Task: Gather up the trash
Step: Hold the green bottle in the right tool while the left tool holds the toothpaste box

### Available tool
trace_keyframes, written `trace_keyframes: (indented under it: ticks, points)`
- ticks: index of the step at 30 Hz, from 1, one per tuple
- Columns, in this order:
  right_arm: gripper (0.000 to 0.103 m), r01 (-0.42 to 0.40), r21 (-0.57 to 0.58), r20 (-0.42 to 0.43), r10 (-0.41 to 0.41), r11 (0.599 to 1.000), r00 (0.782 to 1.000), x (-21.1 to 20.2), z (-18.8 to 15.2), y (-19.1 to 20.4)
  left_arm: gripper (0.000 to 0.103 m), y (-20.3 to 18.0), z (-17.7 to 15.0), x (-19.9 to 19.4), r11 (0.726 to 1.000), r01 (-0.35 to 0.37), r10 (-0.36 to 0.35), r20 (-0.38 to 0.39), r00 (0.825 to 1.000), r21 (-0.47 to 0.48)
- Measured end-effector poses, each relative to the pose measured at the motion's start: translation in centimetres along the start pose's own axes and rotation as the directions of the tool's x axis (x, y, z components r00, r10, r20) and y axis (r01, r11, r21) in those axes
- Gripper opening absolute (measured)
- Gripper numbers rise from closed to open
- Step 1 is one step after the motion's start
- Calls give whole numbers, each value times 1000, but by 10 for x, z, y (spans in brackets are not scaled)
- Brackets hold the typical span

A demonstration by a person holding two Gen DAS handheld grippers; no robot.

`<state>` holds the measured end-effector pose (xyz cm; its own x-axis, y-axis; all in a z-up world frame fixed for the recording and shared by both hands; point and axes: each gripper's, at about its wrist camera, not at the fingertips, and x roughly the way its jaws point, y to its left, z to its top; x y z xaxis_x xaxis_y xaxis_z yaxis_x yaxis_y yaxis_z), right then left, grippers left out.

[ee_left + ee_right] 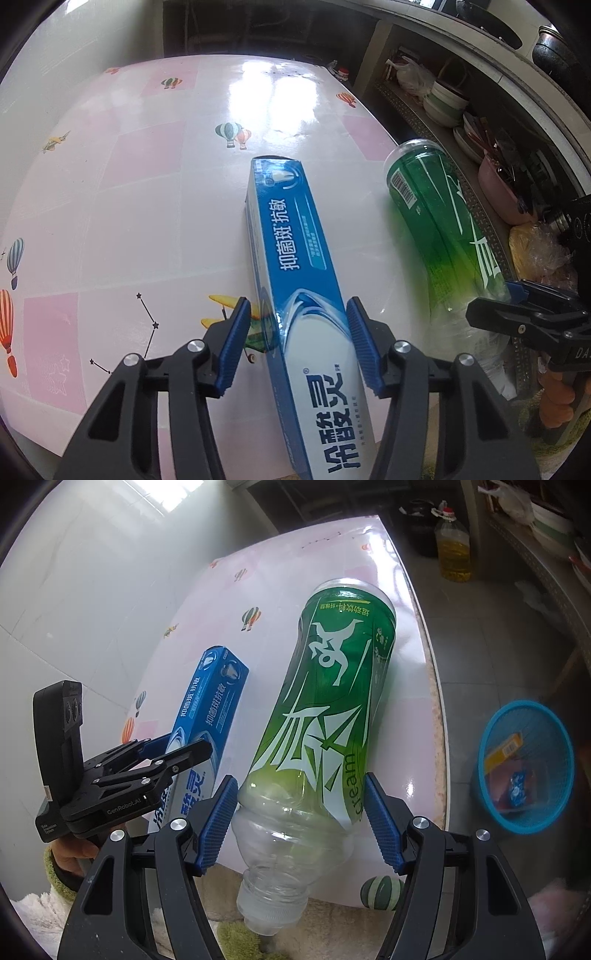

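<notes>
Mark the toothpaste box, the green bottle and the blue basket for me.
toothpaste box (295,236): left wrist view, blue top face.
green bottle (325,716): right wrist view, middle of the label.
blue basket (554,720): right wrist view, far rim, on the floor beside the table.

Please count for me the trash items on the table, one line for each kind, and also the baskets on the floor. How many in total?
blue toothpaste box: 1
green plastic bottle: 1
blue waste basket, on the floor: 1
Total: 3
</notes>
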<state>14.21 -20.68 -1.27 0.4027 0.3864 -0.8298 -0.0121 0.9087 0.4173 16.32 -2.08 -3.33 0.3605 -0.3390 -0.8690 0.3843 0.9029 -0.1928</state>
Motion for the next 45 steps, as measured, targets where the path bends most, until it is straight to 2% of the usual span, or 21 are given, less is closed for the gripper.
trace_keyframes:
  ticks: [2, 16, 45]
  points:
    - [65, -1, 1, 0, 1, 1000, 1000, 0, 1, 0, 44, 3, -2, -1, 1000, -8, 8, 1, 1000, -1]
    - [65, 0, 2, 0, 0, 1000, 1000, 1, 1, -1, 37, 6, -10, -9, 999, -36, 36, 38, 999, -2]
    - [65, -2, 5, 0, 2, 1000, 1000, -1, 1, -2, 37, 4, -11, -11, 998, -64, 64, 40, 997, 8]
